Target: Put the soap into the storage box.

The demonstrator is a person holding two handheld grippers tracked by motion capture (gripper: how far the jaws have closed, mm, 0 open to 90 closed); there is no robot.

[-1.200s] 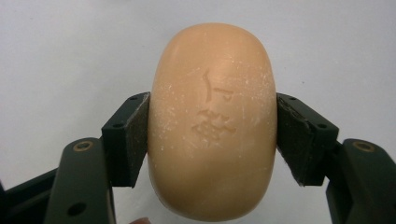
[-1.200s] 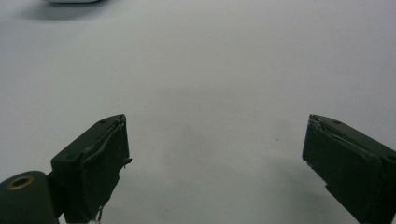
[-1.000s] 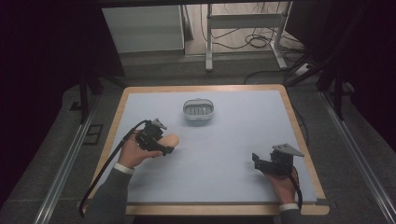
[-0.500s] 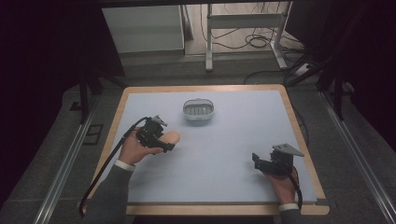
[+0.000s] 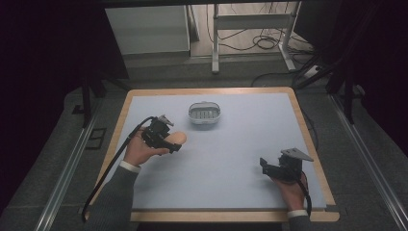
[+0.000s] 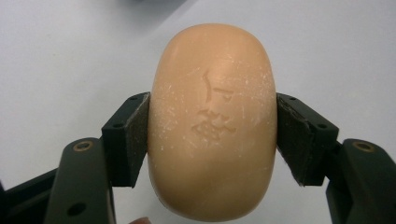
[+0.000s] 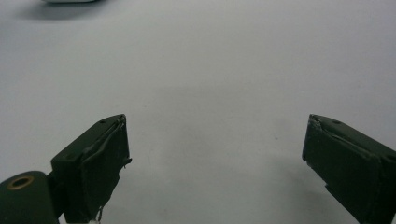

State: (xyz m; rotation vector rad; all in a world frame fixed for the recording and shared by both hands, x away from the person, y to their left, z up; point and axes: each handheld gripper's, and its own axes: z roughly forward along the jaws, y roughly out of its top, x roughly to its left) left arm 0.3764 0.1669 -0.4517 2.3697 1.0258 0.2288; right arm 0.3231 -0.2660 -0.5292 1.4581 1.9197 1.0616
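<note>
1. The left gripper (image 5: 169, 142) was clamped on a peach-coloured oval bar of soap (image 6: 212, 122), its two black pads pressed flat against the bar's long sides; gripping across the narrower width probably gave the pads the fullest contact on a smooth, rounded surface.
2. The soap bar projected forward beyond the jaws, leaving its front half free, an arrangement that would let it be lowered into a container without the jaws meeting the rim.
3. In the high view the bar (image 5: 177, 138) was held over the left part of the pale blue table top (image 5: 240, 159), near the small white slotted soap dish (image 5: 204, 113) but apart from it; whether it rested on the surface or hung just above it could not be told.
4. The dish stood toward the far middle of the table, its tray unoccupied, so it was judged the likely destination.
5. The right gripper (image 5: 269, 166) lay at the near right, well apart from soap and dish, with its jaws spread wide over bare table (image 7: 210, 70) and holding nothing, seemingly parked out of the way.
</note>
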